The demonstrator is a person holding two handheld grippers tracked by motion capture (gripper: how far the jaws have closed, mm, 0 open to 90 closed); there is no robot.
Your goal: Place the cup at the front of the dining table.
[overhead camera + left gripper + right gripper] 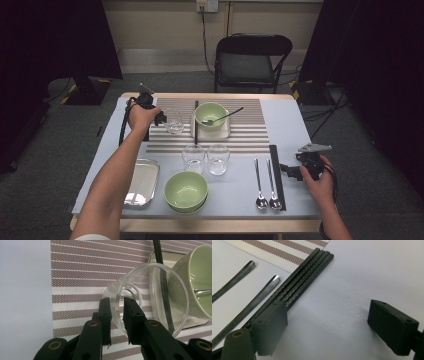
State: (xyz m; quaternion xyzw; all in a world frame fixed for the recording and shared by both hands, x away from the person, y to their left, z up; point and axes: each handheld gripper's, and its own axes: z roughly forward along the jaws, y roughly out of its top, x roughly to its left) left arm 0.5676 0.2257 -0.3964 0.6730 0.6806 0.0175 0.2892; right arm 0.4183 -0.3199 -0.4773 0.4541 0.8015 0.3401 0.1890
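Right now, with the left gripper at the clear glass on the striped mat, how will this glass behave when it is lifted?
The glass is probably slippery: its wall is smooth and clear. It looks thin, so likely fragile under a hard squeeze. The left gripper has only the rim between its jaws, so the glass may tilt or swing.

1. Under the left gripper's (117,302) jaws I see a striped placemat (82,272), running on ahead of them.
2. Ahead and to the right of those jaws, a green bowl (197,277) sits on a white square plate (175,257), with a spoon (225,117) lying in it.
3. A single black chopstick (157,250) lies beyond those jaws.
4. From the left jaw of the right gripper (327,312), a bundle of black chopsticks (307,275) runs away forward.
5. Two spoon handles (259,300) lie just left of that bundle.
6. Two empty glasses (193,157), a second green bowl (186,191) and a metal tray (142,182) sit well apart from both sets of jaws.
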